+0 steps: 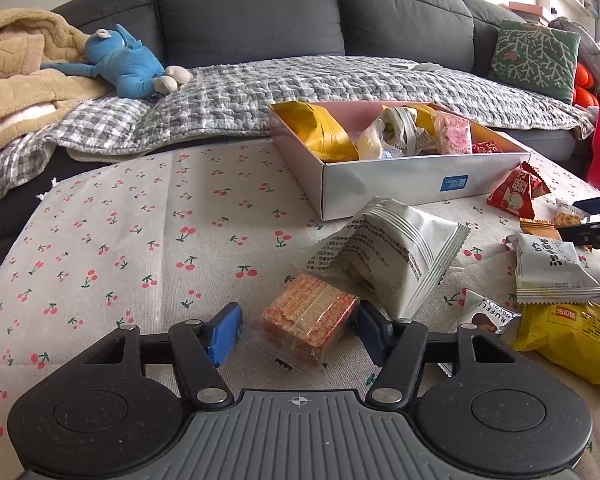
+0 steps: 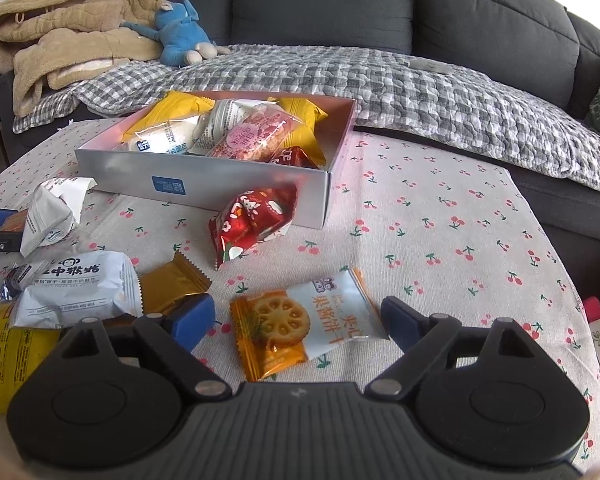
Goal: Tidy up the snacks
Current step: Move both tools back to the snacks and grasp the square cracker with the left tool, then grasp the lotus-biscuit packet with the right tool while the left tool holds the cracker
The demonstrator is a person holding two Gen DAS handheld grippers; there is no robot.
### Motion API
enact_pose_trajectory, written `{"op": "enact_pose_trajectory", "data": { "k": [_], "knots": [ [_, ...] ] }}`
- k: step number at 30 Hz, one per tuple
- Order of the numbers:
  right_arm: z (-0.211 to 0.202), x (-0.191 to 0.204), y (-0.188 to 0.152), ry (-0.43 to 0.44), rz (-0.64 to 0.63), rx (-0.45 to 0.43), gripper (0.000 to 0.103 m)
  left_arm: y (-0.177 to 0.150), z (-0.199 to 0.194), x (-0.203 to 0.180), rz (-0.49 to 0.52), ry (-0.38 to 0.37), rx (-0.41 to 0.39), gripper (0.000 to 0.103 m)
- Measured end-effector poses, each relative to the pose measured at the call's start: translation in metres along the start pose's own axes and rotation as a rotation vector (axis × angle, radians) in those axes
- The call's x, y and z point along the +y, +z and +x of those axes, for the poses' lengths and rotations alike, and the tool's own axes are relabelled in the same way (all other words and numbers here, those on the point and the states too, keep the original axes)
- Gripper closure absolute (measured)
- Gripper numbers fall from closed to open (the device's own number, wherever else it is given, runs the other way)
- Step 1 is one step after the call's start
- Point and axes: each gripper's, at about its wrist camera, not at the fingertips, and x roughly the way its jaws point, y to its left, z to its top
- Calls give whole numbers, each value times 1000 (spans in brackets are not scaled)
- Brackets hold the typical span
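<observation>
Left fingers (image 1: 296,334): parted around wafer pack (image 1: 310,320); right pad touching, left pad clear; not gripped.
Right fingers (image 2: 298,322): parted astride biscuit packet (image 2: 310,326); no contact.
Location: both on bench (image 1: 120,240), near box (image 2: 204,186).
Handling: judged light; wafers stiff, brittle, film slippery. Take the pack's long sides, packet across the middle.
</observation>
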Motion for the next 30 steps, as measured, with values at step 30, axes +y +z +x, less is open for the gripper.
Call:
{"op": "enact_pose_trajectory", "data": {
  "k": [30],
  "knots": [
    [-19,4,28,-40,-30,-38,48,30,-25,14,-70,1,-9,58]
  ]
}}
